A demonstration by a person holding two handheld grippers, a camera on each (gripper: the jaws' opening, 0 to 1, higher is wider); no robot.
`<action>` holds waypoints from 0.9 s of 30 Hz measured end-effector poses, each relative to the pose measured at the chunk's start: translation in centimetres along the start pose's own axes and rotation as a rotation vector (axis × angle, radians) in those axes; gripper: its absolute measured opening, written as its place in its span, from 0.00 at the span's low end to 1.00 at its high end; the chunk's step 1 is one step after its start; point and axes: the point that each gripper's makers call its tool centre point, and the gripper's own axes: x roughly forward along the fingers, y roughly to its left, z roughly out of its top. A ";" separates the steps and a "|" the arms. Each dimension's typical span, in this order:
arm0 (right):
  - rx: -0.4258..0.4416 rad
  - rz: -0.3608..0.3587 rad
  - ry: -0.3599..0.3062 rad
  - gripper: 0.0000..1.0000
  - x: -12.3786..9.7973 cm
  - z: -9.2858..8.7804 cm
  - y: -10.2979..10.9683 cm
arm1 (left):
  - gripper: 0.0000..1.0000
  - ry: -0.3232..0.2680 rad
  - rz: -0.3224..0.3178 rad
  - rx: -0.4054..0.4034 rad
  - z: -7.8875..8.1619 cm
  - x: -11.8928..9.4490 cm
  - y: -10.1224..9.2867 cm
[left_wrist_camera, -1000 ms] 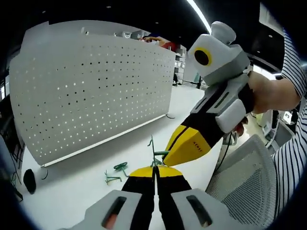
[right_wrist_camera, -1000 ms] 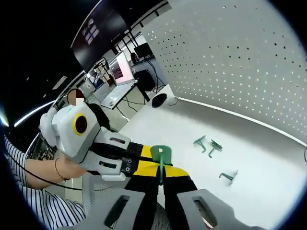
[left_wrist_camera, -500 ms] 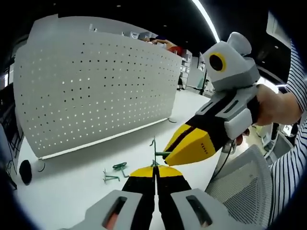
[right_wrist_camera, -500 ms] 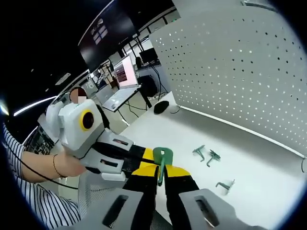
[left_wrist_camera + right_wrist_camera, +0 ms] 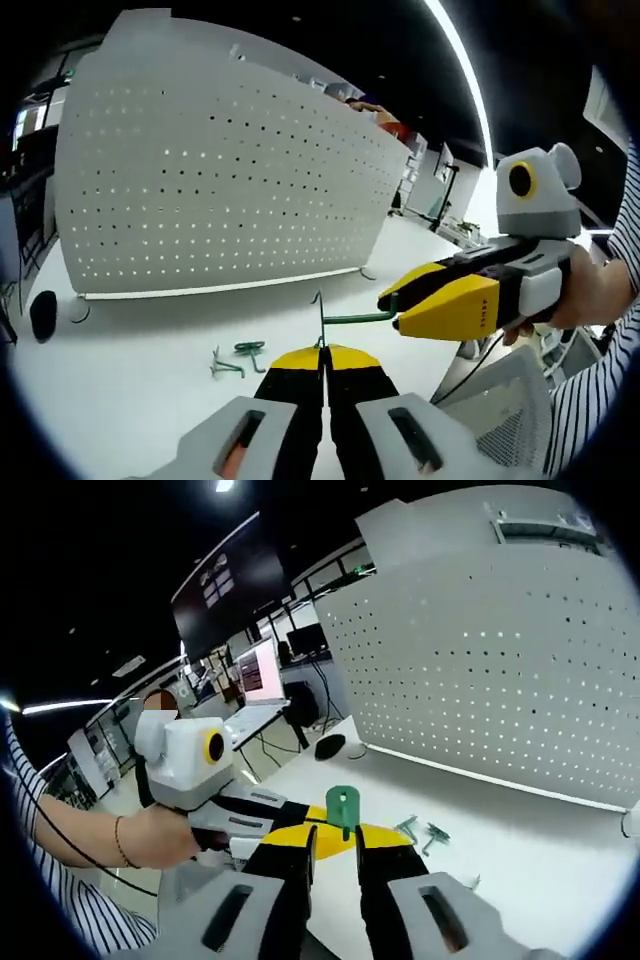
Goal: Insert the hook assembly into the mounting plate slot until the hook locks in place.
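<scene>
My left gripper [image 5: 323, 350] is shut on a green wire hook [image 5: 355, 318], which rises from its tips and bends right in a thin rod. At the rod's far end is my right gripper [image 5: 390, 308], its yellow jaws a little apart. In the right gripper view a small green mounting plate [image 5: 343, 802] stands upright between the parted jaws of my right gripper [image 5: 338, 838]. The left gripper [image 5: 300, 832] reaches in from the left, right up against the plate. A white perforated board [image 5: 220, 170] stands upright behind the white table [image 5: 130, 350].
Loose green hooks [image 5: 235, 362] lie on the table, also seen in the right gripper view as loose hooks [image 5: 420, 832]. A black mouse [image 5: 42, 312] sits by the board's end. A grey mesh chair [image 5: 520, 400] is at the table's edge. A person's hand [image 5: 150, 835] holds the left gripper.
The right gripper's jaws have parted from a narrow grip. It has drawn away to the right, so more of the hook's rod shows. Both views have tilted up toward the board.
</scene>
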 end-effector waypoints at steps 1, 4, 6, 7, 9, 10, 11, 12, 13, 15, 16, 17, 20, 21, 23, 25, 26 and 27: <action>0.008 -0.007 -0.020 0.15 0.0 0.3 -0.1 | 0.01 -0.005 0.001 -0.007 0.1 0.0 0.0; 0.011 -0.021 -0.062 0.16 0.3 0.8 -0.2 | 0.01 -0.027 -0.010 -0.040 0.5 0.0 -0.4; 0.022 -0.014 -0.073 0.16 0.6 1.0 0.0 | 0.01 -0.036 -0.014 -0.050 0.7 0.0 -0.6; 0.027 -0.012 -0.092 0.15 0.8 1.3 0.2 | 0.01 -0.038 -0.017 -0.054 0.8 0.0 -0.8; 0.021 -0.020 -0.101 0.14 1.0 1.5 0.2 | 0.01 -0.047 -0.021 -0.055 1.0 0.0 -1.2; 0.011 -0.023 -0.099 0.14 1.3 1.6 0.2 | 0.01 -0.052 -0.024 -0.058 1.1 -0.1 -1.4; 0.011 -0.022 -0.100 0.12 1.4 1.6 0.2 | 0.01 -0.057 -0.025 -0.057 1.2 -0.1 -1.5; 0.013 -0.018 -0.100 0.10 1.5 1.6 0.3 | 0.01 -0.065 -0.028 -0.058 1.3 -0.2 -1.5; 0.013 -0.015 -0.099 0.09 1.6 1.5 0.4 | 0.01 -0.066 -0.028 -0.059 1.3 -0.2 -1.6; -0.005 -0.022 -0.101 0.08 1.6 1.6 0.3 | 0.01 -0.076 -0.024 -0.060 1.4 -0.4 -1.5; -0.007 -0.020 -0.101 0.06 1.6 1.6 0.3 | 0.01 -0.077 -0.027 -0.065 1.4 -0.4 -1.6; -0.012 -0.017 -0.099 0.05 1.7 1.6 0.4 | 0.01 -0.080 -0.027 -0.066 1.4 -0.5 -1.6; -0.041 -0.025 -0.094 0.02 1.7 1.4 0.5 | 0.01 -0.089 -0.026 -0.068 1.4 -0.7 -1.6; -0.050 -0.027 -0.102 0.02 1.7 1.4 0.5 | 0.01 -0.091 -0.025 -0.066 1.4 -0.8 -1.6; -0.041 -0.025 -0.095 0.02 1.8 1.3 0.6 | 0.01 -0.084 -0.022 -0.060 1.3 -0.8 -1.6; -0.038 -0.022 -0.096 0.01 1.8 1.2 0.7 | 0.01 -0.086 -0.020 -0.063 1.3 -0.9 -1.5; -0.029 -0.019 -0.089 0.01 1.9 1.1 0.7 | 0.01 -0.085 -0.020 -0.066 1.2 -0.9 -1.5; -0.027 -0.016 -0.087 0.01 1.9 1.1 0.8 | 0.01 -0.086 -0.020 -0.066 1.1 -1.0 -1.5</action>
